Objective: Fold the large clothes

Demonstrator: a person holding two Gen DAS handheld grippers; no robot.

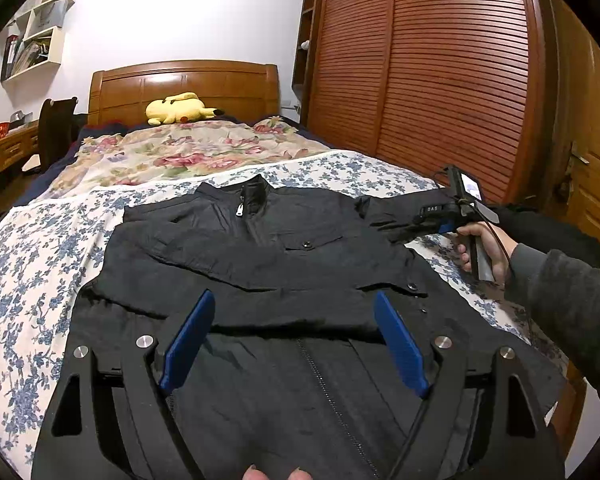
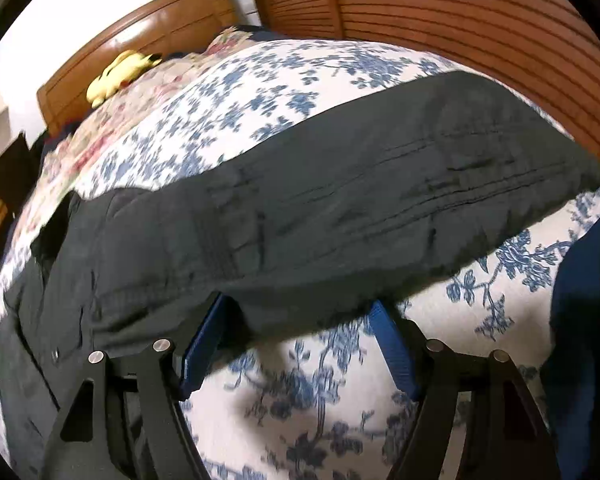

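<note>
A black zip-up jacket (image 1: 268, 264) lies front-up on the bed, its left sleeve folded across the chest. My left gripper (image 1: 296, 300) is open above the jacket's lower front, holding nothing. My right gripper (image 1: 412, 228) is at the jacket's right sleeve by the bed's right side. In the right wrist view the sleeve (image 2: 340, 200) stretches across the frame and its lower edge lies over the tips of my right gripper (image 2: 300, 304), whose blue fingers (image 2: 392, 344) stand wide apart around that edge.
The bed (image 1: 40, 240) has a blue-flowered sheet and a floral quilt (image 1: 180, 152) further back. A yellow plush toy (image 1: 180, 108) lies at the wooden headboard. A slatted wooden wardrobe (image 1: 440, 80) stands close on the right. A desk and chair (image 1: 52, 128) are at the left.
</note>
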